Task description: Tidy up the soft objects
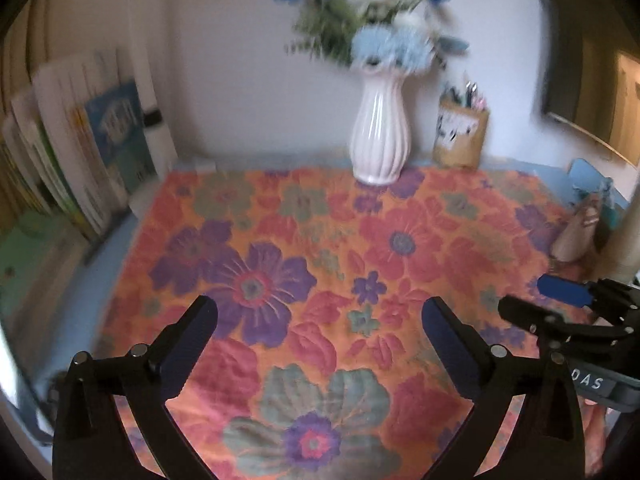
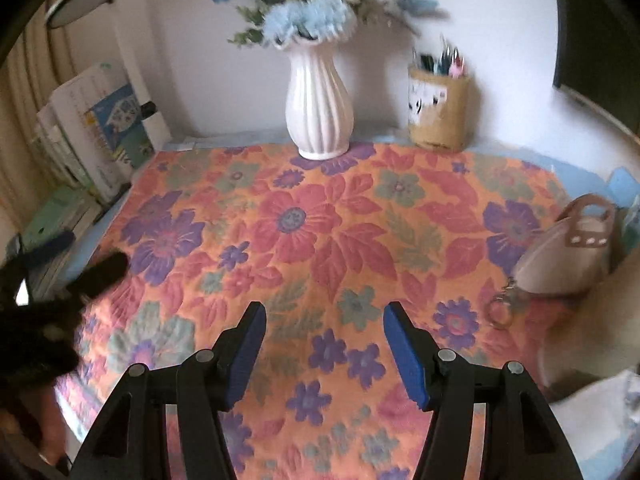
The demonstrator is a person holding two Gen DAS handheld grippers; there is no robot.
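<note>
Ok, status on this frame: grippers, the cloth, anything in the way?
Left gripper open, empty. Right gripper open, empty. Floral cloth spread flat, untouched. White vase stands on its far edge; beige bag on right edge.

Orange floral quilted cloth (image 1: pixel 340 240), red and purple blooms, flat across the blue table.

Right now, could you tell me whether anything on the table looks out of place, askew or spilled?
Nothing stands out. The floral cloth lies flat, the white vase and pen holder stand upright at the back, and the beige handbag sits at the right edge. Motion blur hides finer detail.
</note>
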